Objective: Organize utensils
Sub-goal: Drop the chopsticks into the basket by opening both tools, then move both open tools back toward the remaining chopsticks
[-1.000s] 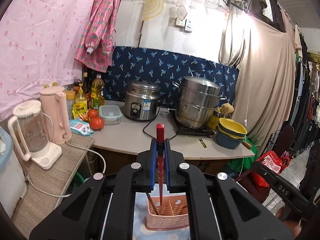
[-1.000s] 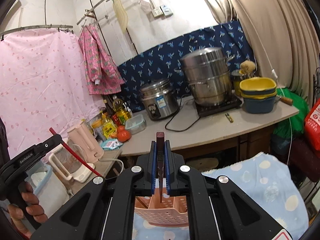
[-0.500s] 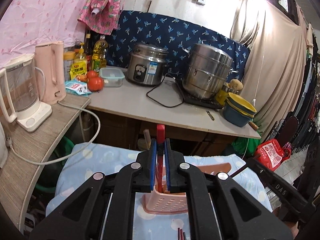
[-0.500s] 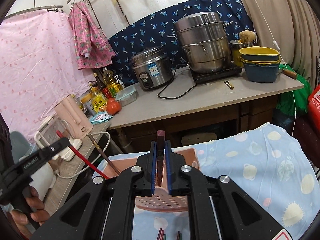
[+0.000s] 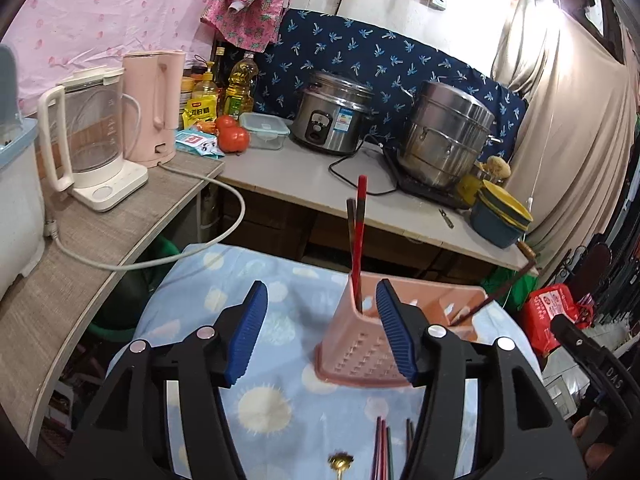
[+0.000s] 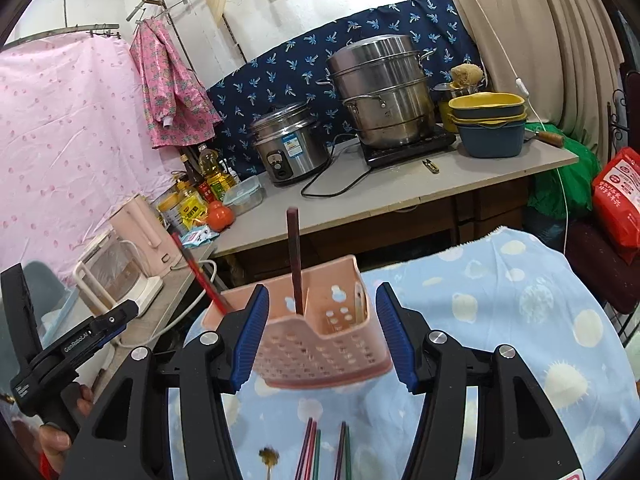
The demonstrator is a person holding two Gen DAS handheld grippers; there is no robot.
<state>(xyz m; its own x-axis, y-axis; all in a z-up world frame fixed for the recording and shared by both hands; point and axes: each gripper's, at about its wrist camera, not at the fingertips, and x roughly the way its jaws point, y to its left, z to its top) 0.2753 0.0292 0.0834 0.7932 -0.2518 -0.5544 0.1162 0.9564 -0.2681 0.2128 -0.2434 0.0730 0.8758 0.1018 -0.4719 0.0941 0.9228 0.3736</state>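
A pink perforated utensil holder (image 5: pixel 372 344) (image 6: pixel 320 340) stands on the blue patterned cloth (image 5: pixel 192 320) (image 6: pixel 520 300). A red chopstick (image 5: pixel 359 232) (image 6: pixel 200 276) and a dark one (image 5: pixel 351 216) stand in its left compartment. A dark brown chopstick (image 6: pixel 295 256) stands in another compartment. My left gripper (image 5: pixel 320 332) is open and empty just in front of the holder. My right gripper (image 6: pixel 318 336) is open and empty, its fingers on either side of the holder. Several loose chopsticks (image 5: pixel 384 448) (image 6: pixel 320 448) and a gold spoon (image 5: pixel 340 462) (image 6: pixel 269 456) lie on the cloth near me.
A counter (image 5: pixel 320 176) behind the cloth holds a rice cooker (image 5: pixel 334 124), a steel steamer pot (image 5: pixel 444 132), stacked bowls (image 5: pixel 500 216), tomatoes and bottles. A side shelf (image 5: pixel 80 240) on the left holds a glass kettle (image 5: pixel 88 136) and a pink kettle. A red bag (image 6: pixel 620 200) sits at the right.
Both grippers have opened and let go of their chopsticks, which now stand in the holder. Both have drawn back and tilted down toward the cloth.
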